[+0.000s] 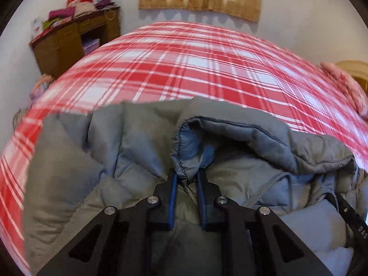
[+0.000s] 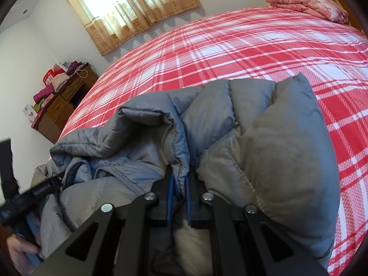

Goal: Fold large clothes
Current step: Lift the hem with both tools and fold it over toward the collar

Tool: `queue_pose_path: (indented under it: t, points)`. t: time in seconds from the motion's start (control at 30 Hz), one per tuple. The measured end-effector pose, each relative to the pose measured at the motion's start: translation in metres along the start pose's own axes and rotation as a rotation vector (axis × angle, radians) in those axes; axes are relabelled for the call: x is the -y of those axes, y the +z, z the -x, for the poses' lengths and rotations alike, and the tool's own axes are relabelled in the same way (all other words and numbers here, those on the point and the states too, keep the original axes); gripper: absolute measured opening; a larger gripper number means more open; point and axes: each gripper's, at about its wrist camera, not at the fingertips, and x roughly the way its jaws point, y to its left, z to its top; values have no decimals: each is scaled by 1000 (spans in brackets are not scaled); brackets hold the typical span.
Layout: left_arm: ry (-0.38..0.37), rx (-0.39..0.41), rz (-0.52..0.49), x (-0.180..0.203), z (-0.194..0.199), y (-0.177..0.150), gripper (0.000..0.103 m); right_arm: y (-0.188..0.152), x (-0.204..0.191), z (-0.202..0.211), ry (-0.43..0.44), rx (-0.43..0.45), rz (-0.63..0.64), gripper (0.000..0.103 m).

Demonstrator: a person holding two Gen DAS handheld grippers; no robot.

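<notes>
Jacket [image 1: 142,151], grey and quilted, bunched at the lower centre of both views on a red plaid bed [image 1: 184,69]. Left gripper [image 1: 186,176] pinches a stitched fabric edge between its blue pads; right gripper [image 2: 179,179] likewise clamps a fold. Wooden desk [image 2: 59,108] at left; curtain [image 2: 128,7] at top.

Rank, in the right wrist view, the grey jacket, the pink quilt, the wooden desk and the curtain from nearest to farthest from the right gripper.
1. Jacket: a fold of it sits between the jaws of the right gripper.
2. Desk: far left, beside the bed.
3. Quilt and curtain: upper right at the bed's far corner, and on the back wall; too close to call.
</notes>
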Motion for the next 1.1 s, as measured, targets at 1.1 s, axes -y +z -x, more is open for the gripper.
queue_pose_path:
  t: [1.1]
  points:
    - [-99, 116, -49, 3, 81, 9, 17, 16, -39, -33, -140, 4, 108, 23]
